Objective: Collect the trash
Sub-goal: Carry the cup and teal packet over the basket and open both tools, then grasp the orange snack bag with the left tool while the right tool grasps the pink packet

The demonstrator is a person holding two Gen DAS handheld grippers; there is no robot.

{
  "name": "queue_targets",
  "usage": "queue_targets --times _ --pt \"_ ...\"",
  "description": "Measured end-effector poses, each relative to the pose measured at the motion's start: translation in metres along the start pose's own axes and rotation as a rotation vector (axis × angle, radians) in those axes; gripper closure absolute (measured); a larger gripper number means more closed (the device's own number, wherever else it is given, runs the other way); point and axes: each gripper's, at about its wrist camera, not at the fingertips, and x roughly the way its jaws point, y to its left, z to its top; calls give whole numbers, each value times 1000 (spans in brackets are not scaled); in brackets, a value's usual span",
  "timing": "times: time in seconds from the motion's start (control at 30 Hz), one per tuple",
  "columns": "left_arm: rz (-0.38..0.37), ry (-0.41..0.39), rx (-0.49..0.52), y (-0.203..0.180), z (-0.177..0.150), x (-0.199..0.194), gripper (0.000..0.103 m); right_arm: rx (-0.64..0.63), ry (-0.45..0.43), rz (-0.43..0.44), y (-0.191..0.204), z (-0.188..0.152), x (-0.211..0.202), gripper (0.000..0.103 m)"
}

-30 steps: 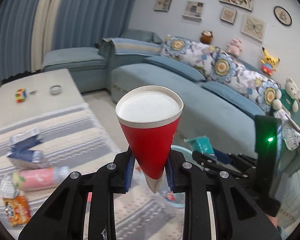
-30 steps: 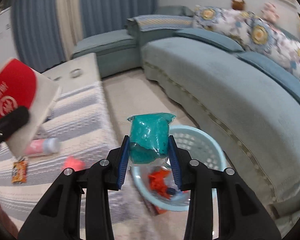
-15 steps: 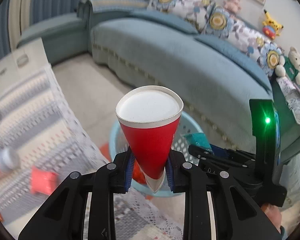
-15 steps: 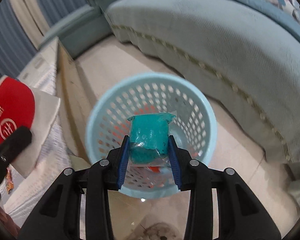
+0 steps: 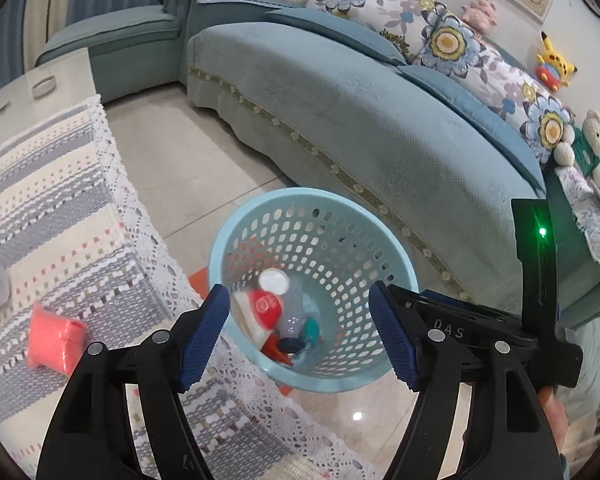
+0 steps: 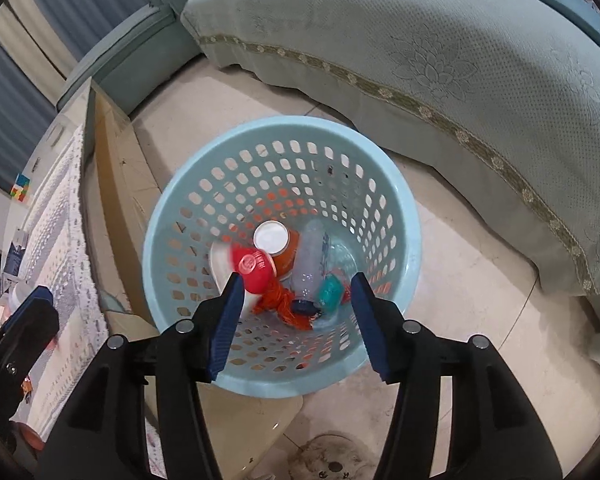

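Both grippers are spread wide and hold nothing. The left gripper and the right gripper hang above a light blue perforated basket standing on the tiled floor. Inside the basket lie a red paper cup, a teal packet, a clear plastic bottle and crumpled orange wrappers. To the left, a pink packet rests on the striped table runner. A blue-green sofa curves behind the basket.
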Motion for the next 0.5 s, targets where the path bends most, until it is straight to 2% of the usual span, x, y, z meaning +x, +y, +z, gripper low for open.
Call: queue_targets --times 0.27,0.5 --pt "-12 -41 4 -3 3 -24 34 -50 -62 25 23 2 -24 51" --pt "7 -161 3 11 4 -100 34 -140 -190 135 70 -2 -72 51"
